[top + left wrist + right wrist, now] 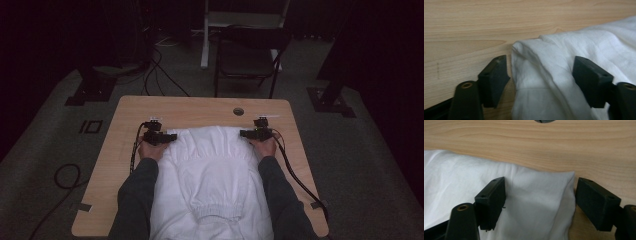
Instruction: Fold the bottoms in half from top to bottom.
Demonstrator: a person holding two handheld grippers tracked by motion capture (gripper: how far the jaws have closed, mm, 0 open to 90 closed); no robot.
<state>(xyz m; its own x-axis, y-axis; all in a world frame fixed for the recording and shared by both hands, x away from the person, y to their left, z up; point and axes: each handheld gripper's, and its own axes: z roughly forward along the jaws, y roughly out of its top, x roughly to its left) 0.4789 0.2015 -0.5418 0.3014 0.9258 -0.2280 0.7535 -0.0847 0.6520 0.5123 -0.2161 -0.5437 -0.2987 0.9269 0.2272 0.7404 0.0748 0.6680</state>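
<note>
Both sets of jaws gape over the white garment (207,170) corners on the table (200,106); lift left gripper (170,136) and right gripper (245,133) straight off so it stays flat

The high view looks forward and down from above the person's side, taking in the whole worktop (210,106) and the floor beyond. Each gripper view sits low and close, looking along its own fingers (495,75) at the wood. All three share the white cloth's (210,165) far corners.
</note>
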